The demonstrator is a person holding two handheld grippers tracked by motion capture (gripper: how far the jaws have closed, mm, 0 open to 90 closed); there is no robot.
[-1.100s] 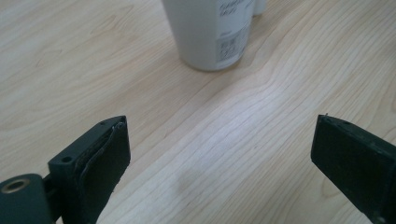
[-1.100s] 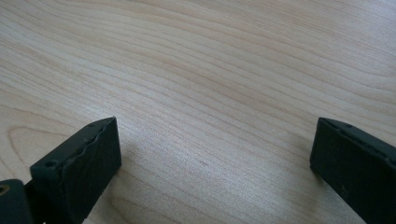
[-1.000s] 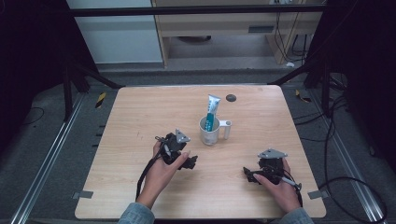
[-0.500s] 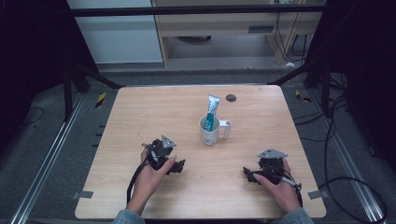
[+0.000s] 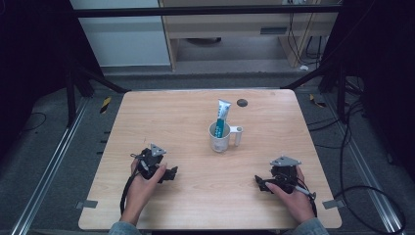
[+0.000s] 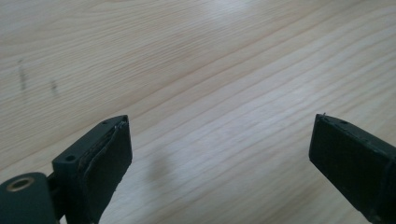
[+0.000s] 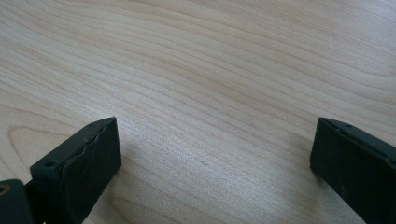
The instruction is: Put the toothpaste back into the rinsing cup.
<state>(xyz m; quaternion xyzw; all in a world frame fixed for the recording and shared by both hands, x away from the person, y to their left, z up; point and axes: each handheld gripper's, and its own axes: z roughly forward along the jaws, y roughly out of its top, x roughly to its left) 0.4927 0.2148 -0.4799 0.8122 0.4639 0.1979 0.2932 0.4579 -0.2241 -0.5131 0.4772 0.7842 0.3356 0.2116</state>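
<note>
A white mug point(image 5: 219, 137) is seen standing upright near the middle of the wooden desk point(image 5: 161, 115), its handle turned to the right side of the high view. A toothpaste tube point(image 5: 221, 118) is held inside it, standing on end and leaning slightly, with its white and teal upper part rising above the rim. Printing is carried on the tube, but it is too small and blurred to be read; no brand can be made out. The lower part of the tube is hidden by the wall of the mug. A small dark round spot point(image 5: 242, 103) is set in the desk just beyond the mug, toward the far edge; what it is cannot be told.

The left tongs point(image 5: 166, 173) are held low over the near left part of the desk, well apart from the mug, with a grey three-cornered plate on top and a cable trailing back along the forearm. In the left gripper view, the left tongs point(image 6: 219, 158) are spread wide, with nothing but bare wood grain and two faint dark marks point(image 6: 37, 81) seen between and beyond the jaws. The right tongs point(image 5: 262, 183) are held at the near right, also well apart from the mug. In the right gripper view, the right tongs point(image 7: 215, 158) are likewise spread wide over bare wood, nothing being gripped. The jaws are cut off by the bottom edge in both gripper views.
</note>
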